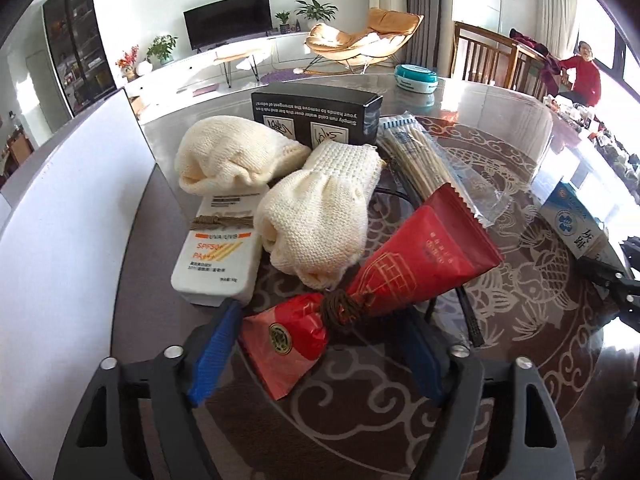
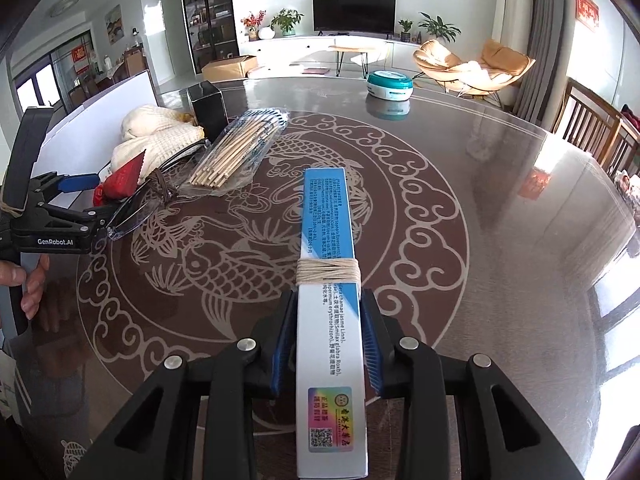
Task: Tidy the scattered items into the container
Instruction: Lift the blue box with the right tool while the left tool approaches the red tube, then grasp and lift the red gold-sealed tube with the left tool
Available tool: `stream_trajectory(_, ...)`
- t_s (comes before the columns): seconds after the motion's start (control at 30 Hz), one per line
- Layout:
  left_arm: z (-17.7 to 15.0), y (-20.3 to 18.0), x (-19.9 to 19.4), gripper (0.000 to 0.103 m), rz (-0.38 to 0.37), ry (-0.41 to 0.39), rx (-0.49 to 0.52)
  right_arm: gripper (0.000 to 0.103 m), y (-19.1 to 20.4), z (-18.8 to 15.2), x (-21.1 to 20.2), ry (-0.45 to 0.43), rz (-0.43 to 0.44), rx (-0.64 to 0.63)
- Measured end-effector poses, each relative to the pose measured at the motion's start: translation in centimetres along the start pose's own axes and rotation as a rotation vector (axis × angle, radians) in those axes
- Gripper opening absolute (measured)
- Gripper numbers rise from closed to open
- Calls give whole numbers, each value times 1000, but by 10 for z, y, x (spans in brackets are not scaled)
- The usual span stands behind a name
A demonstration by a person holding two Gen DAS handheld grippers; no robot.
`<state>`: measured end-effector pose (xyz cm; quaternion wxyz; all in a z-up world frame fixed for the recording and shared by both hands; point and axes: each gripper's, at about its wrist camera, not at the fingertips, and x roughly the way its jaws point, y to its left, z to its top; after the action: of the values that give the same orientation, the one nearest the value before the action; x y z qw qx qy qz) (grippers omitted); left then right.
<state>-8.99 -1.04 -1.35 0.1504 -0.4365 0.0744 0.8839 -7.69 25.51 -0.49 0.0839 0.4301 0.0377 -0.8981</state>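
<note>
My left gripper (image 1: 320, 348) is open, its blue pads on either side of a red packet (image 1: 360, 292) tied with brown string. Behind the packet lie two cream knit gloves (image 1: 316, 220), a white sunscreen box (image 1: 218, 252), a black box (image 1: 316, 118) and a clear bag of wooden sticks (image 1: 416, 160). A white container wall (image 1: 60, 220) stands at the left. My right gripper (image 2: 326, 344) is shut on a long blue and white box (image 2: 330, 312) wrapped with twine, held over the table. The left gripper (image 2: 80, 204) also shows in the right wrist view, by a pair of glasses (image 2: 140, 204).
The round glass table (image 2: 500, 208) has a fish pattern. A teal and white round tin (image 2: 390, 86) sits at its far edge. Wooden chairs (image 2: 592, 128) stand at the right. A person in red (image 1: 586, 76) sits beyond the table.
</note>
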Motion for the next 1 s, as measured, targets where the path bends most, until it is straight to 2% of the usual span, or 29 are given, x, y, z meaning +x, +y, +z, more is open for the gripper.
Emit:
stream_trajectory(0.03,-1,-3,-3,43,26,-1,5,34,1,0,0,0,-1,-2)
stream_trajectory(0.07,-3,-5,-5,36,20,2,5,35,1,0,1,0,-2,-4)
stream_trajectory(0.23,-25,-28,-24,36,31,46,9,35,0,0,1,0,-1,-2)
stream_trajectory(0.3,-39,-37,-36,39,8,71,8,35,0,0,1,0,-1,-3)
stream_trajectory(0.33,-44,-41,-40,45,4,84,8,35,-1,0,1,0,-1,-3)
stream_trajectory(0.37,-49,-44,-44,63,7,94,10,35,-1,0,1,0,-1,-2)
stream_trajectory(0.4,-53,-47,-47,74,14,98,15,35,0,0,1,0,-1,-3)
stream_trajectory(0.43,-55,-49,-50,89,27,88,24,35,0,0,1,0,-2,-3)
stream_trajectory(0.6,-47,-58,-51,90,136,34,154,35,-1,0,1,0,-4,-4)
stream_trajectory(0.77,-39,-78,-37,91,175,-16,349,35,-1,0,1,0,-3,-4)
stream_trajectory(0.8,-39,-80,-37,91,171,-32,366,35,-1,0,1,0,-3,-4)
stream_trajectory(0.83,-38,-78,-36,91,135,-24,361,35,-1,0,1,0,-3,-4)
stream_trajectory(0.9,-34,-67,-33,76,-14,39,262,35,0,0,1,-1,-3,-3)
stream_trajectory(0.93,-32,-59,-31,63,-81,65,192,35,0,0,1,0,-2,-3)
stream_trajectory(0.97,-32,-54,-31,54,-103,70,145,35,0,0,1,0,-2,-4)
stream_trajectory(1.0,-34,-53,-33,49,-75,59,140,35,0,0,1,0,-2,-5)
